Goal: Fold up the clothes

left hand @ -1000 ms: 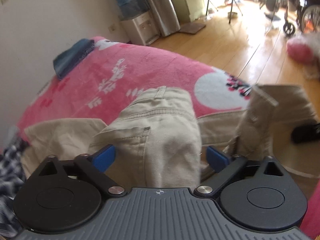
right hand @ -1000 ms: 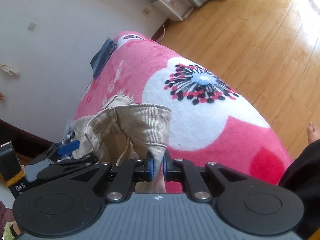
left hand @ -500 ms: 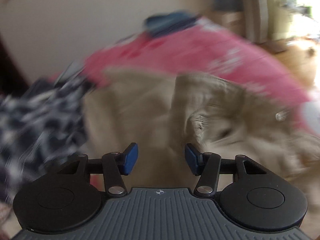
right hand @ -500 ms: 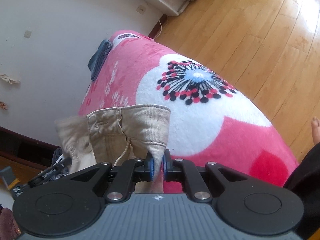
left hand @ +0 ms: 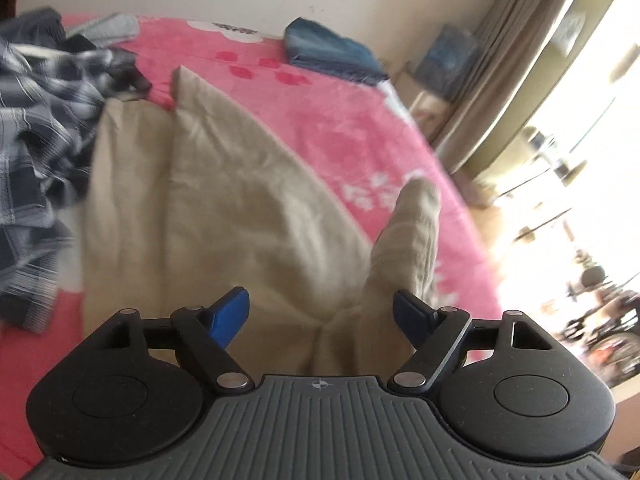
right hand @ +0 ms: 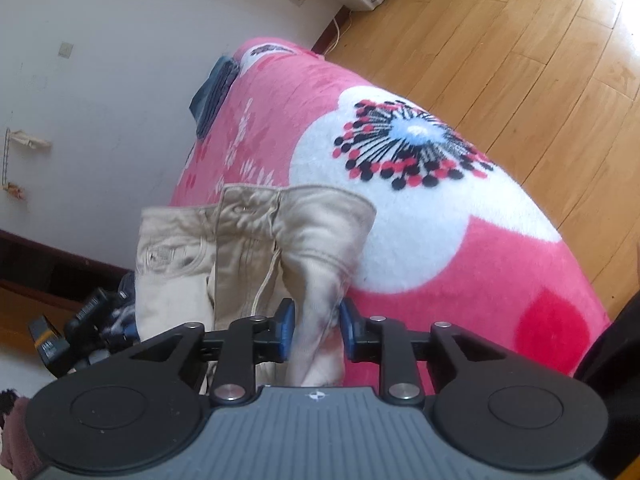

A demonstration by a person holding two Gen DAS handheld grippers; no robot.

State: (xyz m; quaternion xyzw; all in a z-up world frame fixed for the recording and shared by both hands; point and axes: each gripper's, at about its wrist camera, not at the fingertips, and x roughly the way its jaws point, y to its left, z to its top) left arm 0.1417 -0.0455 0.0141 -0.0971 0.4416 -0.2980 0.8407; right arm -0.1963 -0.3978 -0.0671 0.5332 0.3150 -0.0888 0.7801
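Spanning wide apart, the blue-padded left gripper hangs over the beige cotton trousers, holding nothing; a raised fold of the cloth stands just inside its right finger.

Right gripper: jaws parted a little, with a bunched part of the same trousers' waistband end between the blue pads; whether the pads still press the cloth cannot be told.

Trousers: legs laid flat across the pink fleece blanket with white flower patches, waistband end lifted near the blanket's near edge.

Adjacent items:
- Black-and-white checked shirt, crumpled, touching the left side of the trouser legs.
- Folded dark blue denim garment, at the blanket's far edge beside the wall, well apart from the trousers.
- Grey-green cloth, at the far left corner, blurred.
- Black and yellow device, low at left in the right wrist view, partly hidden by the trousers.

Setting: off-white wall with a socket plate, light wooden plank floor, beige curtain beside a bright window.
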